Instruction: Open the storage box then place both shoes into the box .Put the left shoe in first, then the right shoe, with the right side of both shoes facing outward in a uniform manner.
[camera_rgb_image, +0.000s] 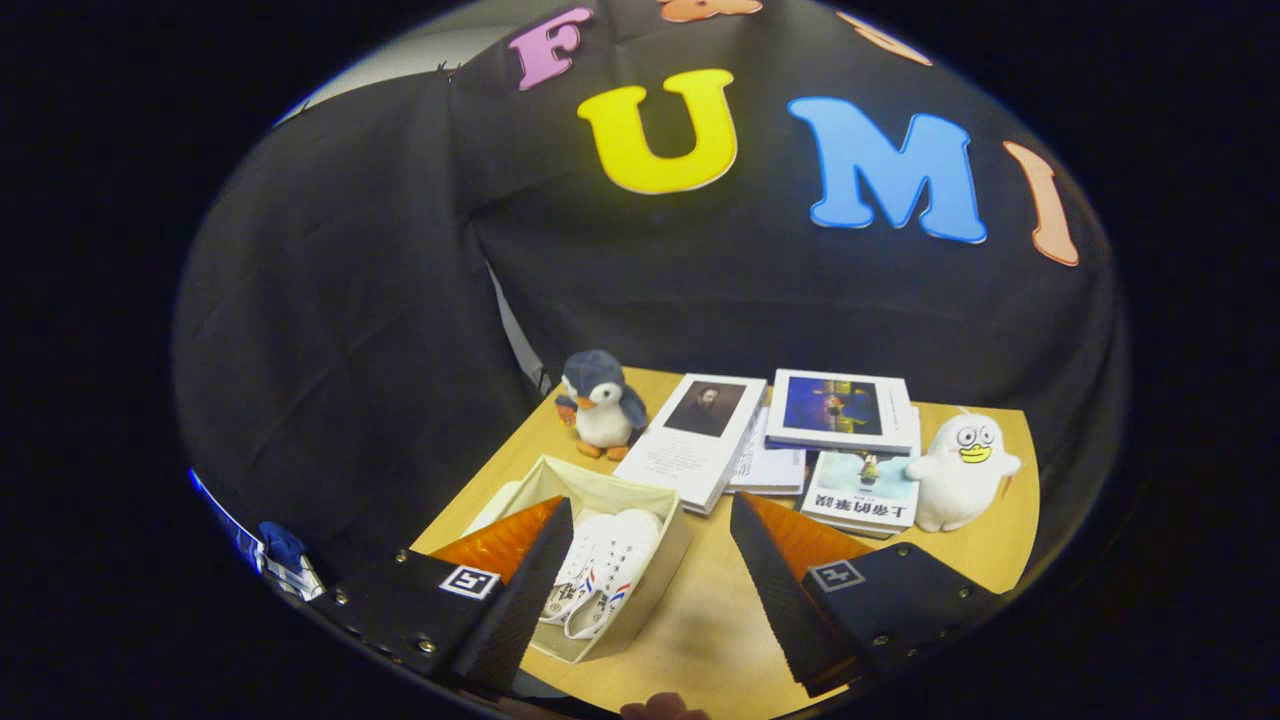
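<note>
On the left, the storage box (655, 560) stood open on the wooden table (720, 620), partly behind the left finger. Two white shoes (600, 570) lay side by side inside it, so the placing seemed done; which way their right sides faced I could not tell. The gripper (640, 580) hung above the table with its fingers wide apart and held nothing. Beyond the box sat a penguin toy (601, 403), then a group of books (790, 440), and at the far right a white duck toy (962, 470). In my judgement, little or nothing remained of the task.
</note>
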